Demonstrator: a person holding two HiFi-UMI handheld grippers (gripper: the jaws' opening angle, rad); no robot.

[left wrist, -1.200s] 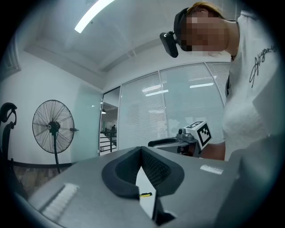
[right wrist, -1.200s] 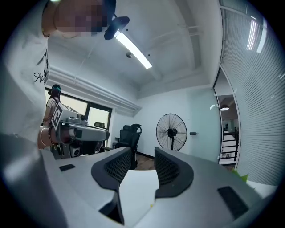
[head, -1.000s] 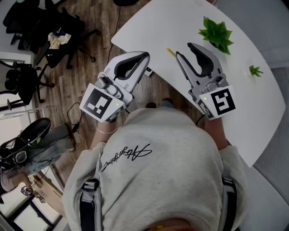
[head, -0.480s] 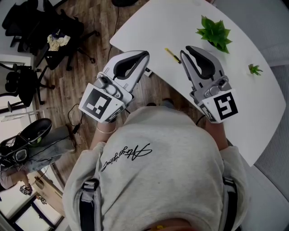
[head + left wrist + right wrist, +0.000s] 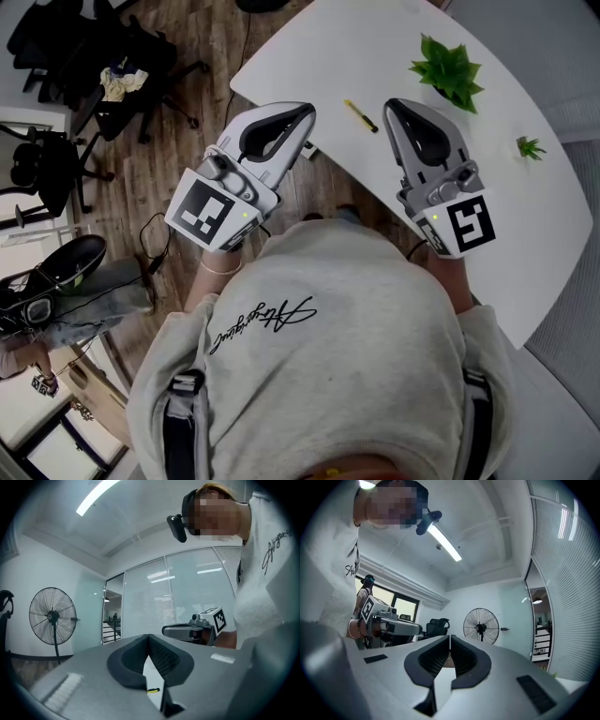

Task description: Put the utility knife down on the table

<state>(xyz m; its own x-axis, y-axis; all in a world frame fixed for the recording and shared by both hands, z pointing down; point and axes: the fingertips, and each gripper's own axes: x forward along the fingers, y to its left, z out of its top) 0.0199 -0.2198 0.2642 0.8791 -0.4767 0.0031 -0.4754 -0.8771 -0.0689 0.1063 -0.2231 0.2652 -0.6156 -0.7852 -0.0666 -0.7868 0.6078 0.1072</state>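
Fingers of my right gripper (image 5: 392,103) have just been closing with nothing between them; tips now meet. Slim yellow-and-black utility knife (image 5: 360,114) lies flat on the white surface (image 5: 487,206), just beside them, untouched. My left gripper (image 5: 309,111) is likewise closed and empty. Placement appears complete.

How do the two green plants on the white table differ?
The big plant is a bushy clump; the small plant is a tiny sprig. The big plant stands nearer the yellow utility knife; the small plant sits farther from it. Both are green, on the table.
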